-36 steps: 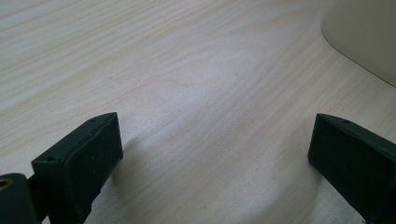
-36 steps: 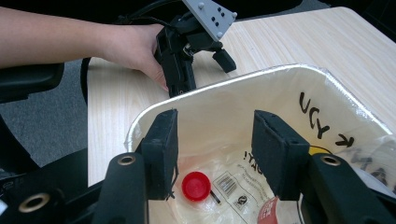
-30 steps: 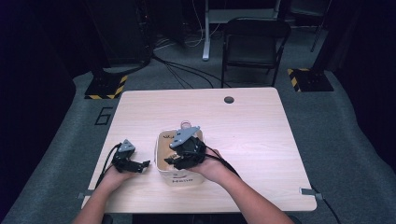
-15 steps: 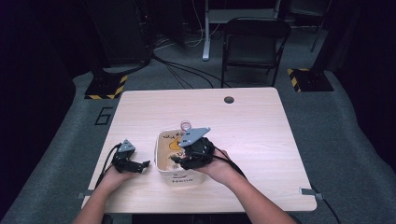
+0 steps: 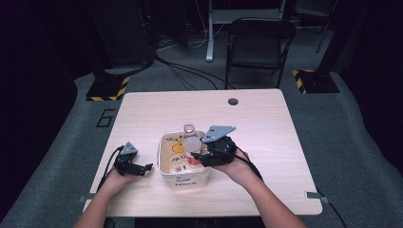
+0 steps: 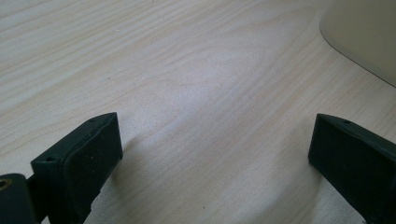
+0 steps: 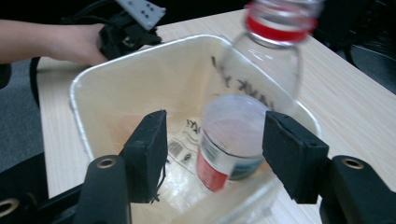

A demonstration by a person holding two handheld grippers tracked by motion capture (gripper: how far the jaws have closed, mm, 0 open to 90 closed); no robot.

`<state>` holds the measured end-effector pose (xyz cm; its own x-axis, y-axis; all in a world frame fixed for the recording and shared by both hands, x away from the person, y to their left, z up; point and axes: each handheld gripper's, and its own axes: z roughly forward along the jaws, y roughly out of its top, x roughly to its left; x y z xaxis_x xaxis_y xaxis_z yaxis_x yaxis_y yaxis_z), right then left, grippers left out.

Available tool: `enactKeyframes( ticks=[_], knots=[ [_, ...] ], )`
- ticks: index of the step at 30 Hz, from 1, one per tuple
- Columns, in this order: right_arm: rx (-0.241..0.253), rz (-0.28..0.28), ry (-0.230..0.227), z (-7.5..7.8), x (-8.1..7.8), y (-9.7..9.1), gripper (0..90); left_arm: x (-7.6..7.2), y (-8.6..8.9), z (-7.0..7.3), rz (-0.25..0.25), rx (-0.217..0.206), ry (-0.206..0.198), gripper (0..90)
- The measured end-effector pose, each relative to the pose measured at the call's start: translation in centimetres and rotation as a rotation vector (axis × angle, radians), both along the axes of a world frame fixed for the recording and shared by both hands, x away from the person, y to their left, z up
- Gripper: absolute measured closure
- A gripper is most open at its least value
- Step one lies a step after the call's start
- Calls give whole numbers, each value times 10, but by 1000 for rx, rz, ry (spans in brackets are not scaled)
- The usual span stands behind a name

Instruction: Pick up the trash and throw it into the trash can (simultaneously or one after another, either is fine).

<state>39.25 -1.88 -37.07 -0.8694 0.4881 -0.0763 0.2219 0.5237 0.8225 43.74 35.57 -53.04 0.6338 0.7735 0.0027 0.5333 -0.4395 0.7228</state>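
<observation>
Right gripper [image 7: 212, 154] hovered over the cream bin [image 5: 167, 172] at lower centre of the high view, jaws apart, having just been opening, pads clear of the clear plastic bottles. One bottle [image 7: 231, 140], red-labelled, lay inside the bin between the jaws, untouched; another bottle [image 7: 275, 44] leaned against the far wall. Left gripper [image 6: 212, 158] rested low on the wooden table [image 6: 187, 70] at lower left of the high view, jaws wide apart, empty.

Bare table [image 5: 266, 123] lies free on every side of the bin [image 5: 184, 176], whose 2 bottles [image 5: 192, 151] crowd its inside.
</observation>
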Motion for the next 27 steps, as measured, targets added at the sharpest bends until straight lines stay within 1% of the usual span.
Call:
enactKeyframes(
  ticks=[2, 7, 11, 12, 13, 14, 16, 17, 20, 23, 24, 25, 27],
  knots=[
    [18, -27, 9, -1, 2, -7, 376, 0, 0, 0, 2, -2, 1, 26],
    [43, -63, 20, -2, 5, -20, 372, 0, 0, 0, 1, -2, 1, 26],
    [46, -96, 20, -4, 8, -32, 372, 0, 0, 0, 3, -5, 1, 26],
    [45, -103, 21, -5, 9, -35, 371, 0, 0, 0, 0, 0, -1, 26],
    [41, -123, 18, -7, 10, -40, 369, 0, 0, 0, 3, -5, 2, 26],
    [41, -132, 20, -9, 10, -43, 368, 0, 0, 0, 0, 0, -1, 26],
    [44, -138, 21, -10, 11, -45, 367, 0, 0, 0, 0, 1, 0, 26],
    [43, -150, 23, -12, 12, -48, 365, 0, 0, 0, 3, -5, 2, 26],
    [50, -171, 24, -16, 13, -55, 363, 0, 0, 0, 1, -2, 0, 26],
    [44, -198, 24, -23, 14, -63, 361, 0, 0, 0, 0, 0, -1, 26],
    [38, -212, 23, -27, 14, -67, 361, 0, 0, 0, 3, -5, 2, 26],
    [38, -212, 23, -27, 14, -67, 361, 0, 0, 0, 2, -4, 1, 26],
    [34, -225, 22, -33, 14, -73, 370, 0, 0, 0, 2, -2, 1, 26]
  ],
)
